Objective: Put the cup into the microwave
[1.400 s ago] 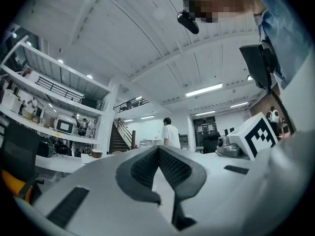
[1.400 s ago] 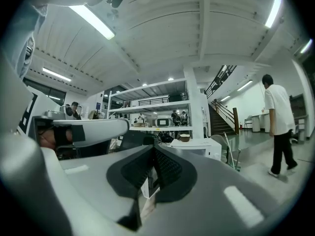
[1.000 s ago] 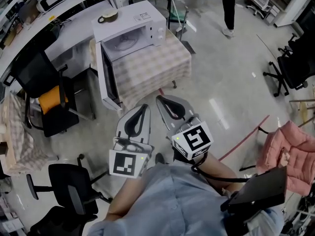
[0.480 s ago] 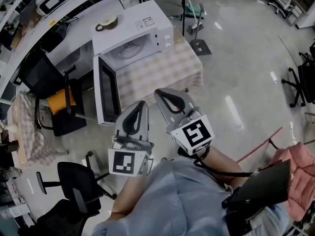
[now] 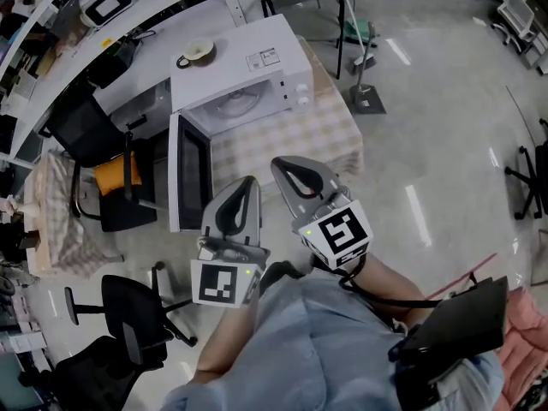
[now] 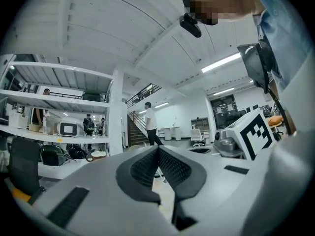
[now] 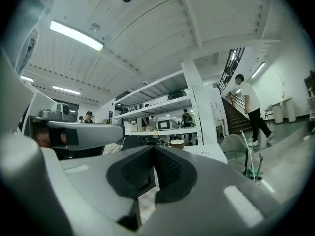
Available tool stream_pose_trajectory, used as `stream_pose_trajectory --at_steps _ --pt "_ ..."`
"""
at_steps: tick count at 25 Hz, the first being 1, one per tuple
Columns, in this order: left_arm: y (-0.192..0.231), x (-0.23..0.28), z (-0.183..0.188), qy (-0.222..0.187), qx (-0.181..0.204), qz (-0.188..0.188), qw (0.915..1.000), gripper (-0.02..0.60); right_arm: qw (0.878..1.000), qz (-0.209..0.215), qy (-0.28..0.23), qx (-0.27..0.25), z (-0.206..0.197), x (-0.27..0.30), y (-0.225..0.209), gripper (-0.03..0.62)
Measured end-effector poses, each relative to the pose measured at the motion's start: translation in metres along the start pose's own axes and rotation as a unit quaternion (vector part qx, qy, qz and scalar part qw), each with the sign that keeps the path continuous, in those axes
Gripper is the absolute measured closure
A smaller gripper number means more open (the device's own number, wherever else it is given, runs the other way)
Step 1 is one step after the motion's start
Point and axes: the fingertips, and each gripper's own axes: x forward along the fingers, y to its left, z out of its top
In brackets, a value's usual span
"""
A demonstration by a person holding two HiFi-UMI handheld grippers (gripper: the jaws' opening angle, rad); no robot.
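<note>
A white microwave (image 5: 257, 80) stands on a table with a checked cloth (image 5: 330, 135), its door (image 5: 190, 182) swung wide open to the left. On top of the microwave sits a pale cup (image 5: 199, 51) with a handle, also seen as a small cup (image 7: 176, 143) in the right gripper view and a cup (image 6: 98, 155) in the left gripper view. My left gripper (image 5: 249, 181) and right gripper (image 5: 283, 166) are held side by side, pointing level at the microwave, short of the table. Both are shut with nothing between the jaws.
Black office chairs (image 5: 90, 135) (image 5: 128, 332) stand left of the open door, one with an orange cushion (image 5: 114, 176). Shelving with appliances (image 5: 107, 7) runs along the upper left. A metal stand (image 5: 364, 92) is behind the table. A person (image 7: 251, 107) walks near stairs.
Both grippers have moved closer to the microwave table together, jaws staying shut. The microwave and its open door now sit nearer and more central in the head view.
</note>
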Motion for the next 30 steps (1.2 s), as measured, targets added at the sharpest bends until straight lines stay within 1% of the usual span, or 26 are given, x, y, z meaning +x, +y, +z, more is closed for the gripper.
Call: stream_pose_trajectory --at_steps 3,7,11,15,19,22,25,30 --pt "0.007 0.003 0.0 -0.004 -0.003 0.014 0.9999 0.577 1.0 0.018 -0.002 -0.009 -0.002 0.009 0.001 0.592" --pt "0.018 0.008 -0.004 -0.006 -0.005 0.027 0.9996 0.577 0.999 0.03 -0.001 -0.019 -0.004 0.021 -0.002 0.592" --pt "0.031 0.018 -0.005 -0.02 -0.007 0.031 0.9993 0.577 0.999 0.027 -0.001 -0.032 -0.002 0.034 -0.011 0.592" --pt "0.052 0.033 -0.005 -0.03 -0.018 0.034 0.9988 0.577 0.999 0.022 0.001 -0.038 -0.002 0.053 -0.021 0.592" --pt "0.078 0.051 -0.008 -0.029 -0.019 0.034 0.9988 0.577 0.999 0.02 0.009 -0.043 -0.006 0.079 -0.031 0.592" --pt "0.102 0.067 -0.015 -0.023 -0.028 0.035 0.9987 0.577 0.999 0.022 0.015 -0.042 -0.011 0.104 -0.039 0.592" --pt "0.127 0.085 -0.017 -0.029 -0.034 0.035 0.9984 0.577 0.999 0.022 0.019 -0.04 -0.014 0.132 -0.049 0.592" --pt "0.169 0.117 -0.022 -0.028 -0.035 0.023 0.9987 0.577 0.999 0.025 0.024 -0.041 -0.016 0.184 -0.065 0.592"
